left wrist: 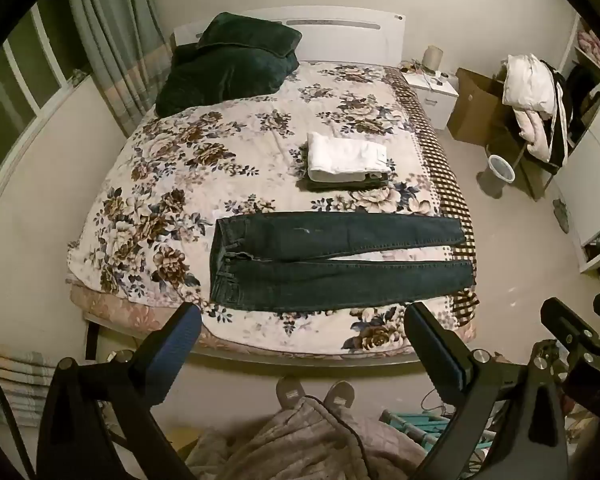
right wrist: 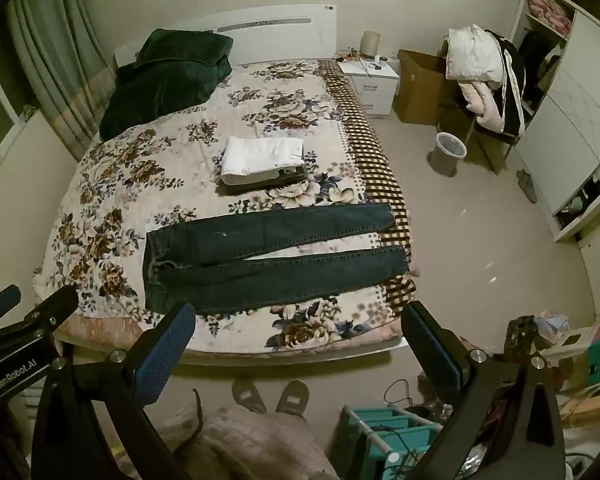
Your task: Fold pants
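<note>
We find the left gripper (left wrist: 302, 320) with its jaws spread wide and nothing between them, held high above the near edge of the bed (left wrist: 260, 344) and angled down toward it. The right gripper (right wrist: 298, 320) is in the same condition: spread, empty, well clear of any cloth. Neither is in contact with anything.

The jeans (left wrist: 332, 264) lie flat across the near part of the flowered bedspread (left wrist: 172, 168), waistband to the left, both legs running right and slightly parted. The leg ends reach the checked border at the bed's right side. No fold has yet been made, in our judgement.

Risks noted:
- The leg ends (right wrist: 396, 240) sit at the bed's right edge; a careless lift could drag them over the side.
- A pinch on the denim may catch the bedspread beneath and pull it up with the jeans.
- Gripping one layer only would let the legs twist, giving a crooked fold.
- The folded stack (right wrist: 262, 160) lies just beyond the jeans; a wide swing of cloth could knock it askew.
- The person's slippers (right wrist: 272, 396) stand close to the bed frame, with a blue rack (right wrist: 384, 432) and cables near the feet; a step sideways could trip.
</note>
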{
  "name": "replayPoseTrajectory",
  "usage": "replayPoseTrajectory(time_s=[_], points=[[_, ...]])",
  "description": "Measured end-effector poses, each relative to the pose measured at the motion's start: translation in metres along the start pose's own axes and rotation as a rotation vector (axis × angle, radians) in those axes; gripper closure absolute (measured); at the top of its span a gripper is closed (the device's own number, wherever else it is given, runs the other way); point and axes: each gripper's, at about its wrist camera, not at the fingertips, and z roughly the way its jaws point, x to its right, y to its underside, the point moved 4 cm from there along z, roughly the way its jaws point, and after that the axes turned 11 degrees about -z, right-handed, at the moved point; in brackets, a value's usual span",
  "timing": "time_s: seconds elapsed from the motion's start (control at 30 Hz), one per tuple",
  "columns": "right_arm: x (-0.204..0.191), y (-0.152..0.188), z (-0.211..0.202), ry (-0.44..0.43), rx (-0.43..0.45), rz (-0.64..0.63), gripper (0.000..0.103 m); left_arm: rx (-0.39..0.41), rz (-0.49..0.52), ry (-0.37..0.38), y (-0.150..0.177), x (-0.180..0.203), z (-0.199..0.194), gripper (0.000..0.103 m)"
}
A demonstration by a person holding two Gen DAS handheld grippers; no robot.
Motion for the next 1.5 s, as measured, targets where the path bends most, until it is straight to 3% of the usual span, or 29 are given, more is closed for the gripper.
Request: replayPoseTrajectory(time_s=[1.0, 1.5], points=[[-0.009, 0.011, -0.006, 0.005, -0.006, -0.010, 0.000, 0.020, -0.016, 0.025, 0.000, 0.000, -0.001, 0.000], [0.000, -0.004, 0.001, 0.004, -0.005, -0.017, 0.000, 0.023, -0.012, 0.030, 0.001, 0.000, 0.004, 0.000]])
